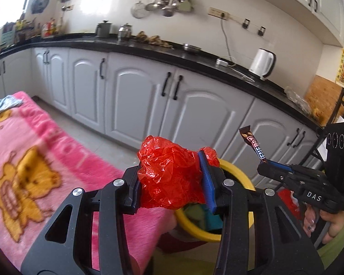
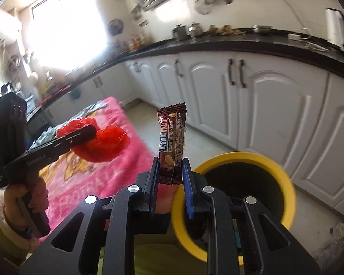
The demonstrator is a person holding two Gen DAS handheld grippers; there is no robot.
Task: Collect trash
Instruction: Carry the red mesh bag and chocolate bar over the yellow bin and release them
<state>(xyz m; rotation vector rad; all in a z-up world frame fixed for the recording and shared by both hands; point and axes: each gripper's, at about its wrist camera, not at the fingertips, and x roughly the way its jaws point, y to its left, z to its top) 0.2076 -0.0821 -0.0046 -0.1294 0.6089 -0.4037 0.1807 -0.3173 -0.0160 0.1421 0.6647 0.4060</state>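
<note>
Between the blue fingers (image 1: 207, 178) of the left gripper (image 1: 172, 181) sits a crumpled red plastic bag (image 1: 172, 171), pinched tight and held up in the air. At about 4 o'clock from the bag, low down, is the yellow bin (image 1: 238, 171), and the bag hangs right by its rim. At 9 o'clock lies the pink blanket (image 1: 34, 160) with yellow bears on it.

The right gripper (image 2: 170, 178) pinches the bottom end of a brown snack wrapper (image 2: 172, 142), which stands straight up between its fingers (image 2: 188, 190). The yellow bin (image 2: 284, 174) is at 4 o'clock from the wrapper, just beside it, and its inside looks dark. The red plastic bag (image 2: 103, 144) shows at 9 o'clock, over the pink blanket (image 2: 126, 160).

White cupboards (image 1: 130, 96) and a black desk (image 1: 149, 48) run along the wall at 12 o'clock. A white kettle (image 1: 262, 64) stands on the desk.
</note>
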